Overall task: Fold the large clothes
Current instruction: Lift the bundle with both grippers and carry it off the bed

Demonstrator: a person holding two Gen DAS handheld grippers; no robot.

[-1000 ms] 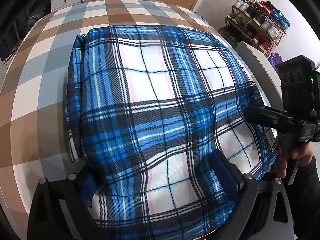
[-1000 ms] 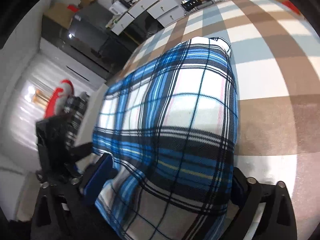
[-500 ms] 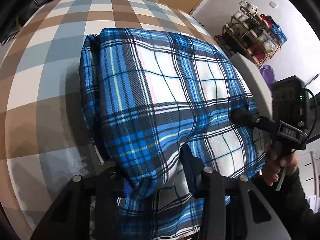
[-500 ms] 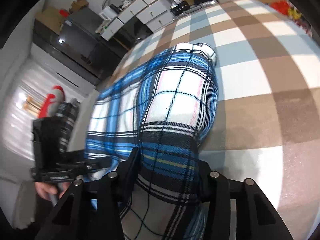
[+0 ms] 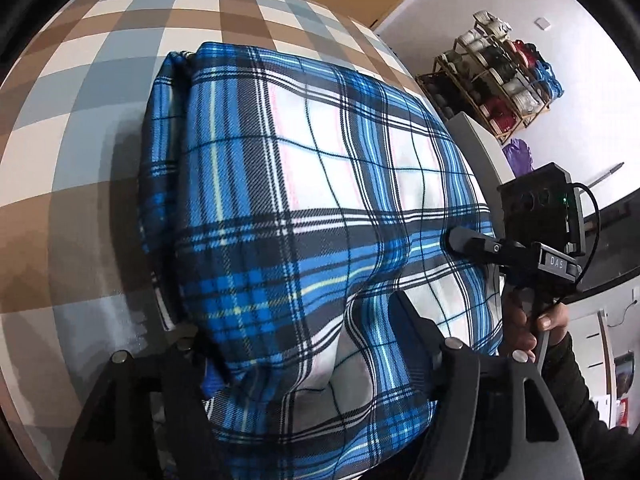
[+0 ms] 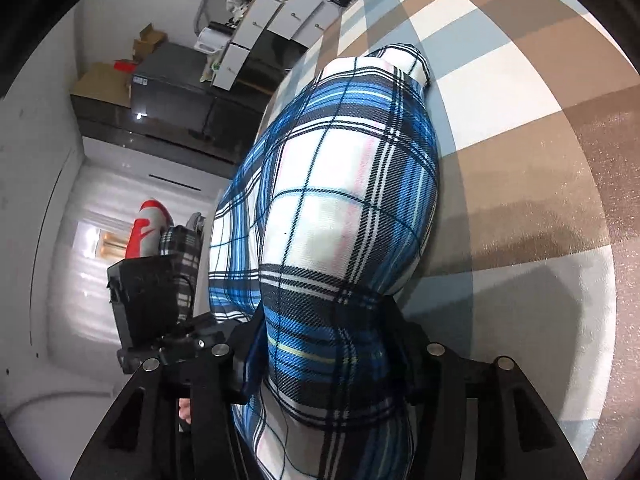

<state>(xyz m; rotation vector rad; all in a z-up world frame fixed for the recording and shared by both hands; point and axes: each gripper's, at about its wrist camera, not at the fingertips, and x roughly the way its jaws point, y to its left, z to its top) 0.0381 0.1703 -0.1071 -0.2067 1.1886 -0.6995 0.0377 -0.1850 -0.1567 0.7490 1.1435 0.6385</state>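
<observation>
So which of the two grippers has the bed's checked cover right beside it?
The right gripper: brown, white and grey-blue checked cover lies on its right. Both grip the blue plaid garment; the left gripper sits nearer the bed's edge.

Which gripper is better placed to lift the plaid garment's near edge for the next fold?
Probably neither alone. The left gripper and right gripper each have the plaid garment bunched between their fingers at the near edge, so lifting together looks best.

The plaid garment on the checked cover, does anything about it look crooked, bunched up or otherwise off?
Only the near edge: the plaid garment is bunched and puckered where the left gripper and the right gripper pinch it. The far part lies folded and smooth on the checked cover.
</observation>
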